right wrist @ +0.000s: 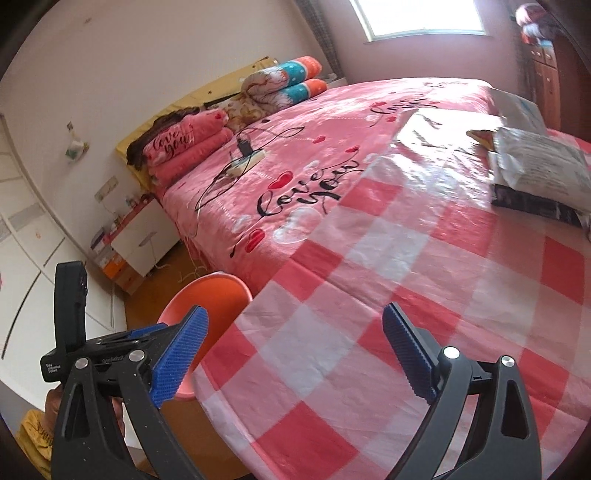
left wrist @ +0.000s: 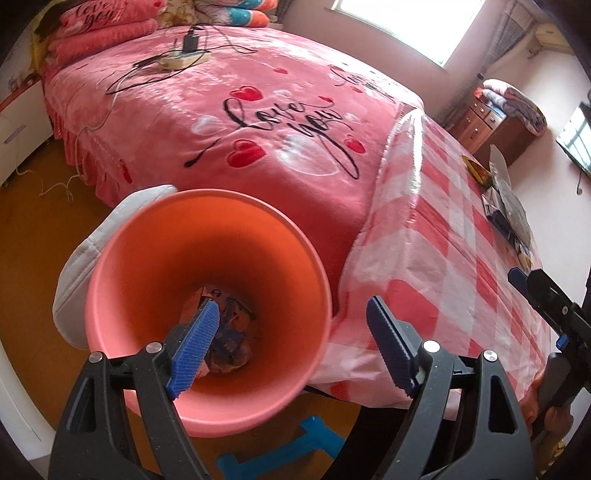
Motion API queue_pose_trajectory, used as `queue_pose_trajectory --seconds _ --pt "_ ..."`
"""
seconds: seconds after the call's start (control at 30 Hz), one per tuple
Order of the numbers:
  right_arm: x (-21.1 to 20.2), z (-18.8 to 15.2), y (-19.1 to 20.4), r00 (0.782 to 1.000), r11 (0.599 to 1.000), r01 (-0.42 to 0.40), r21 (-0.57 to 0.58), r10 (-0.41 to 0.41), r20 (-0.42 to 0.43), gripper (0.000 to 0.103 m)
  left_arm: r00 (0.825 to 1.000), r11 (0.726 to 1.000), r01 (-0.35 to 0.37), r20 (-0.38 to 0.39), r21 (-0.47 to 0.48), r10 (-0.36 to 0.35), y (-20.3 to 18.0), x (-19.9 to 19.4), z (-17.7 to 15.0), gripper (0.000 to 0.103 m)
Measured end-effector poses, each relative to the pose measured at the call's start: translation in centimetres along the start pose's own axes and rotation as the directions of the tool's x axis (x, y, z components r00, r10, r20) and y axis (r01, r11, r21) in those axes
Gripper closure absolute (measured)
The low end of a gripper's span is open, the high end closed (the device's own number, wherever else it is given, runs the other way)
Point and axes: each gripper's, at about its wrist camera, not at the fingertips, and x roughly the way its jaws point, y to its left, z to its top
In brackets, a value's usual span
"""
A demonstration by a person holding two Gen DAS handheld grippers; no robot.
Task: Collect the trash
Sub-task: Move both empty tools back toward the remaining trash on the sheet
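Left gripper (left wrist: 291, 336) released, empty, above the orange bin (left wrist: 207, 310) beside the bed (left wrist: 207, 122); crumpled trash (left wrist: 225, 332) in the bin. Right gripper (right wrist: 295, 350) released, empty; wrappers (right wrist: 535, 166) on the bed's far side from the bin.

- A pink blanket (left wrist: 229, 122) with hearts covers the bed.
- A checked plastic sheet (right wrist: 388, 295) lies over its near part.
- A power strip (right wrist: 245, 162) with black wires sits at 10 o'clock from the sheet.
- Folded pink blankets (right wrist: 181, 151) are stacked at the bed's far end.
- A window (right wrist: 421, 18) is at 12 o'clock.
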Motion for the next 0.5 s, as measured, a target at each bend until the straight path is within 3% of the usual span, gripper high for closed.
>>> queue_pose_trajectory --seconds 0.5 --pt "-4.4 -0.5 -7.3 0.995 0.993 -0.017 0.12 0.004 0.104 0.009 1.0 0.987 0.019 0.013 0.16 -0.021 -8.5 -0.9 1.8 0.02"
